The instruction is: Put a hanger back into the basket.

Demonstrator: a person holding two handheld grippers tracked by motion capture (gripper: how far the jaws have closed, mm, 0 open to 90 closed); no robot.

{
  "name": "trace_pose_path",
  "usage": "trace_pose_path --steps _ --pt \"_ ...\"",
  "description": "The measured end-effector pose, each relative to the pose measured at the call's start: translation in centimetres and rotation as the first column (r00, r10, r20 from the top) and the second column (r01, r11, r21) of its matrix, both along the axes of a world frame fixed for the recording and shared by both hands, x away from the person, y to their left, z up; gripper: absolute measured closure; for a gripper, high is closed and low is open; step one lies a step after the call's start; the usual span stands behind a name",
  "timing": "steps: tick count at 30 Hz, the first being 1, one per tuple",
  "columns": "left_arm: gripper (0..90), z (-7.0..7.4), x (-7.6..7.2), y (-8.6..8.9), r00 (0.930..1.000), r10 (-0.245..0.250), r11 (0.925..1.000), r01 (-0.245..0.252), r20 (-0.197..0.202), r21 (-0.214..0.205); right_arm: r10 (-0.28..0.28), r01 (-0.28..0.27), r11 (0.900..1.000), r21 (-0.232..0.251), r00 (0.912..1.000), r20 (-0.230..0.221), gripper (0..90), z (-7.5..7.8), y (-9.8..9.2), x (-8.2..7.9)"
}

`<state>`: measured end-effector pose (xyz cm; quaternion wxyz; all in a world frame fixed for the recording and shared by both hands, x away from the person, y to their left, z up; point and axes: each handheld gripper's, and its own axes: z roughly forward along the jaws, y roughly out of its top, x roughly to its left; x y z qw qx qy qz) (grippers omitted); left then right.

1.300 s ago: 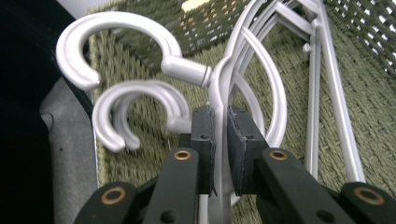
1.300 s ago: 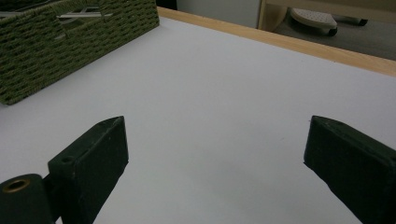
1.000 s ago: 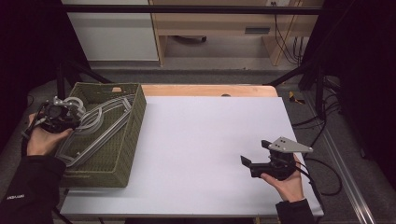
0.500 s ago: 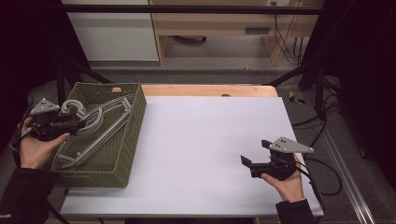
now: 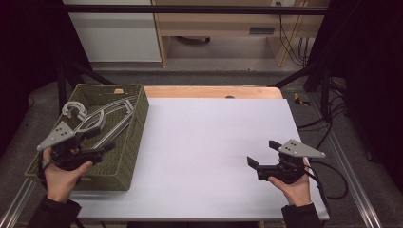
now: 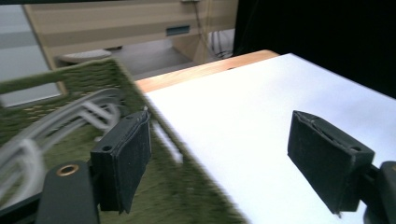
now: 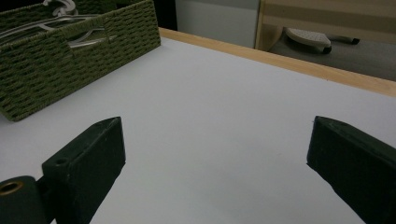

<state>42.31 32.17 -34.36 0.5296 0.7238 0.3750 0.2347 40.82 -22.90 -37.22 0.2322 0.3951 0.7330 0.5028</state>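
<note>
High view first: nearest me, at the table's (image 5: 209, 156) near left corner, my left gripper (image 5: 102, 151) hangs over the near end of the basket (image 5: 135, 133). Its jaws have just been opening and stand apart with nothing between them. In the left gripper view the basket's woven wall runs between the two pads, blurred, with the pale hangers (image 6: 70, 116) beyond the left pad. My right gripper (image 5: 262, 153) rests near the table's near right corner, jaws wide apart and empty, pointing across the bare white top toward the basket.

Farther off, the hangers (image 5: 102, 118) lie inside the basket along the table's left edge, stacked loosely, their hooks toward its far left corner and their arms slanting to the far right corner. How many there are I cannot tell.

My judgement is that they are light, rigid plastic, smooth enough to slide in the pads and likely to snag one another when lifted. I would take one by its neck just below the hook, or on a straight arm, clamp firmly and lift slowly so the rest fall away. The basket looks light too, so it may shift if a hanger catches on its wall.
</note>
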Motion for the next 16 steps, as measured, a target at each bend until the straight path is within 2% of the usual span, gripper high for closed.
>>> trace_pose_path --steps 4,8,10,12,16 --pt "18.6 -1.6 -0.7 -1.8 0.9994 -0.031 0.9995 0.031 -0.014 0.000 0.001 -0.001 1.0000 0.007 0.9999 0.013 4.7 0.0 -0.1 -0.1" --pt "17.8 -3.0 -1.1 -3.2 0.9986 -0.048 0.9984 0.049 -0.023 0.029 -0.004 0.004 0.9998 0.018 0.9997 0.022 4.6 0.0 -0.2 -0.2" --pt "17.7 -3.6 -1.2 -3.7 0.9978 -0.055 0.9980 0.056 -0.037 0.027 -0.007 0.006 0.9998 0.021 0.9997 0.023 4.5 0.0 -0.2 -0.2" --pt "17.5 -4.1 -1.3 -4.0 0.9979 -0.051 0.9983 0.052 -0.039 0.027 -0.013 0.012 0.9997 0.020 0.9997 0.022 4.5 -0.1 -0.3 -0.2" --pt "16.7 -4.5 -1.3 -4.4 0.9980 -0.047 0.9971 0.050 -0.043 0.058 -0.009 0.009 0.9999 0.014 0.9998 0.017 4.2 -0.3 -0.2 -0.2"
